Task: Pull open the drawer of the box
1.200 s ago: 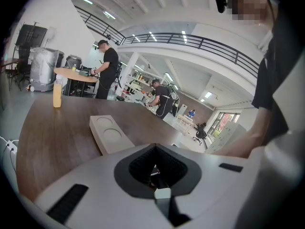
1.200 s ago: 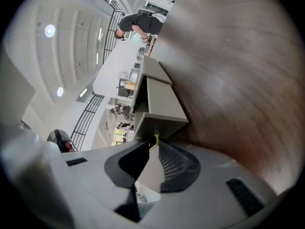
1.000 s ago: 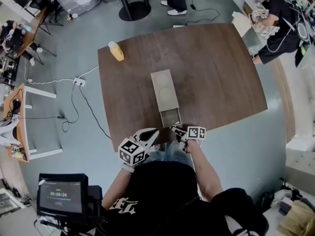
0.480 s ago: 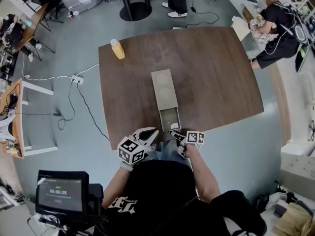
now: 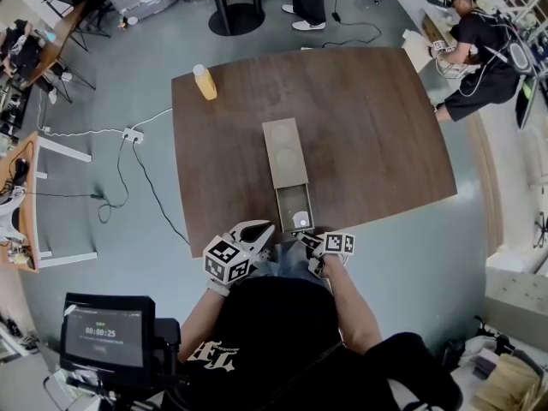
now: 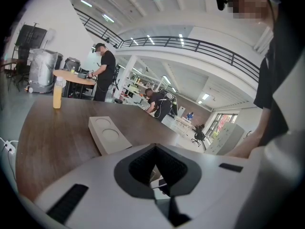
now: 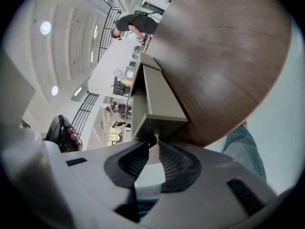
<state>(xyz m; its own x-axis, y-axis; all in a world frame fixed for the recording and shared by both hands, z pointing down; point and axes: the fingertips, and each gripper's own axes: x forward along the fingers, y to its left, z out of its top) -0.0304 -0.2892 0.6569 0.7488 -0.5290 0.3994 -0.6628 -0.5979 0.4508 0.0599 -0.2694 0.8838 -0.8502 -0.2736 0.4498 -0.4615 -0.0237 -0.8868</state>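
A long grey box [image 5: 285, 152] lies in the middle of the brown table [image 5: 368, 118]. Its drawer [image 5: 294, 208] stands pulled out toward the near edge, and a small white round thing [image 5: 300, 220] lies inside it. My right gripper [image 5: 305, 236] is at the drawer's front end and shut on it. In the right gripper view the drawer [image 7: 162, 104] runs away from the right gripper [image 7: 153, 142], whose jaws close on its front edge. My left gripper [image 5: 265, 228] hangs at the table's near edge, left of the drawer, shut and empty. From the left gripper [image 6: 155, 147] the box [image 6: 108, 135] lies ahead.
A yellow bottle [image 5: 204, 82] stands at the table's far left corner, and shows as the bottle [image 6: 57, 93] in the left gripper view. People work at benches beyond the table on the right [image 5: 479, 41]. A cable and power strip [image 5: 131, 135] lie on the floor at the left.
The drawer has slid further out of the box toward the near edge, my right gripper drawing back with it. The white thing inside has come into sight. My left gripper has stayed still.
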